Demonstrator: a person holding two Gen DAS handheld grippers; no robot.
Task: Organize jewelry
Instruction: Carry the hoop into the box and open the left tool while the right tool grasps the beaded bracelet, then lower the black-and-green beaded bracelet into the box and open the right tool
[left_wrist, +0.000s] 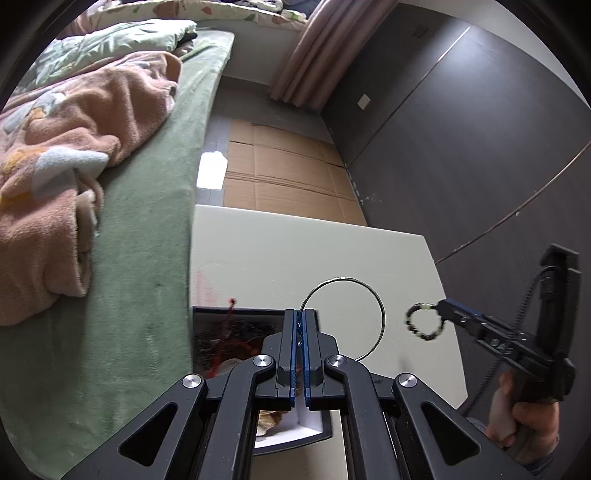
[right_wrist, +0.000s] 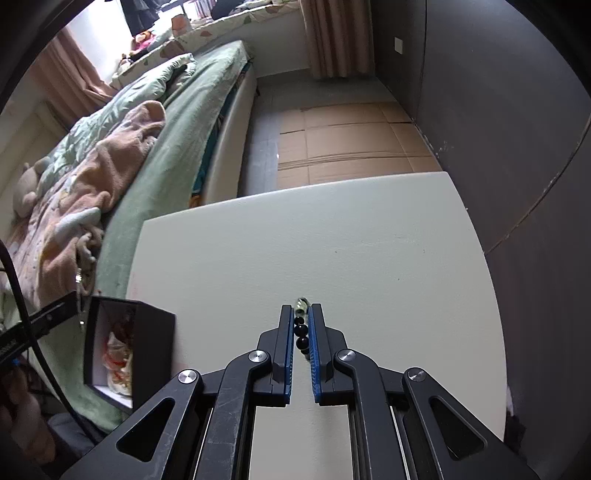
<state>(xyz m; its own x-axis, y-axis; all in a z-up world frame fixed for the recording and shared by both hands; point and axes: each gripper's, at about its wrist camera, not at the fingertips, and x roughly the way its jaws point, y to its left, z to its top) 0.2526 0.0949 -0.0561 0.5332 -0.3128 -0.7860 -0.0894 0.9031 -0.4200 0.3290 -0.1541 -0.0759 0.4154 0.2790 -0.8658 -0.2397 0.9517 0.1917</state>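
From your left wrist view, your left gripper (left_wrist: 300, 318) has its jaws clenched on a thin metal bangle (left_wrist: 345, 317) above the black box (left_wrist: 236, 332) on the counter (left_wrist: 295, 251). From your right wrist view, your right gripper (right_wrist: 301, 314) pinches a beaded bracelet (right_wrist: 301, 328) above the counter.

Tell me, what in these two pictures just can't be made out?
- Black box contents: in the left wrist view the left hand-held gripper covers most of the inside; only red thread and something pale show.
- Thin metal hoop: its clamped end is hidden between the pads.
- Bead bracelet: in the right wrist view the right hand-held gripper hides most of the loop.
- Right table corner: cut off by the lens edge.
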